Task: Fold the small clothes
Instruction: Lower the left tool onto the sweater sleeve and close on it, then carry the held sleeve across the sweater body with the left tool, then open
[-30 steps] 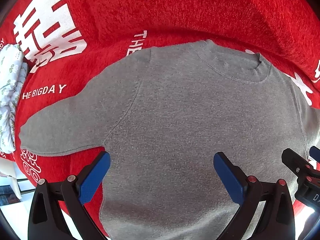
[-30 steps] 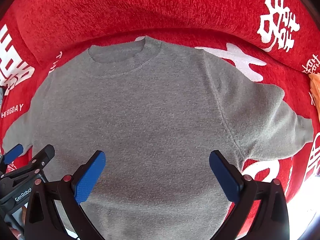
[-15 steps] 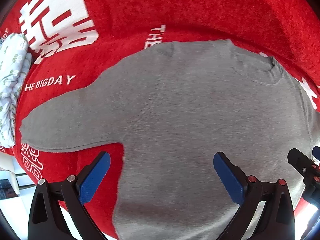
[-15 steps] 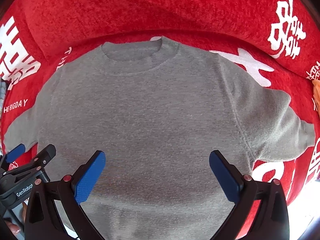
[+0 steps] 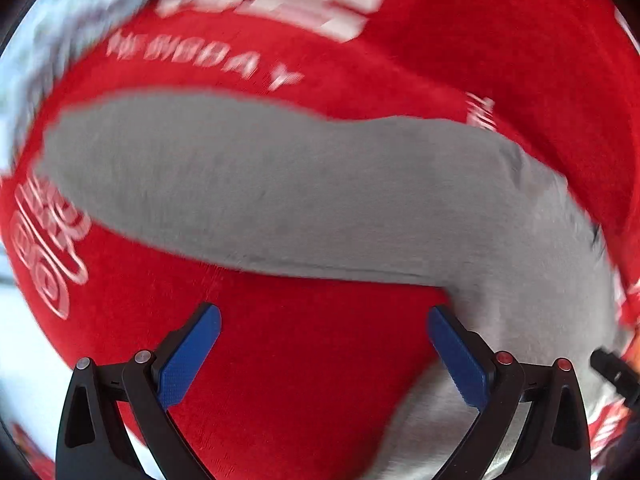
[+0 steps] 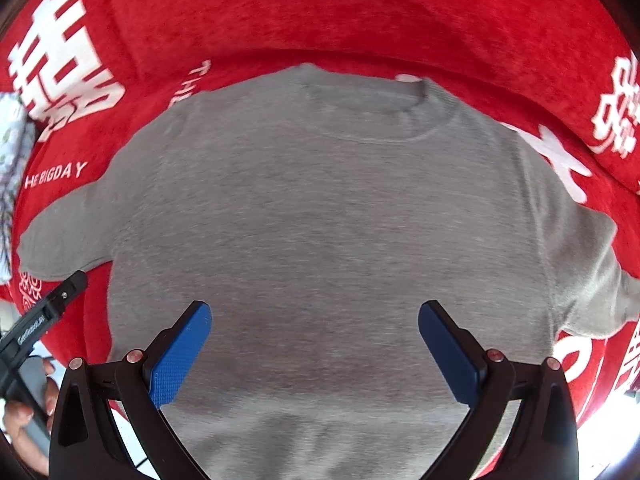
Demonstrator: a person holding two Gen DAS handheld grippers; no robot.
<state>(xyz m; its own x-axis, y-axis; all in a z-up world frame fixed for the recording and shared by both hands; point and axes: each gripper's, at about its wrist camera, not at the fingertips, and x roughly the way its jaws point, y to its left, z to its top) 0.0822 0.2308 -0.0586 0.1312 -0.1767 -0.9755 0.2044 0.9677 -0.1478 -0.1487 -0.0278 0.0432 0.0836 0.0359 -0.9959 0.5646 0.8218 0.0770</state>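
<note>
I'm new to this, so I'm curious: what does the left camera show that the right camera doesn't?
Only the left view shows the sleeve close up, though blurred, with the left claw open over bare red blanket. Only the right view shows the whole grey sweater, its collar and the open right claw. Both show sweater and blanket.

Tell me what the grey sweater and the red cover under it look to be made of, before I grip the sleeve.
Grey sweater: a soft heathered knit, likely cotton or fleece jersey; matte, with ribbed collar and visible seams. Red cover: looks like plush, velvety pile fabric, fuzzy and matte, with white printed lettering. Exact fibres cannot be told.
</note>
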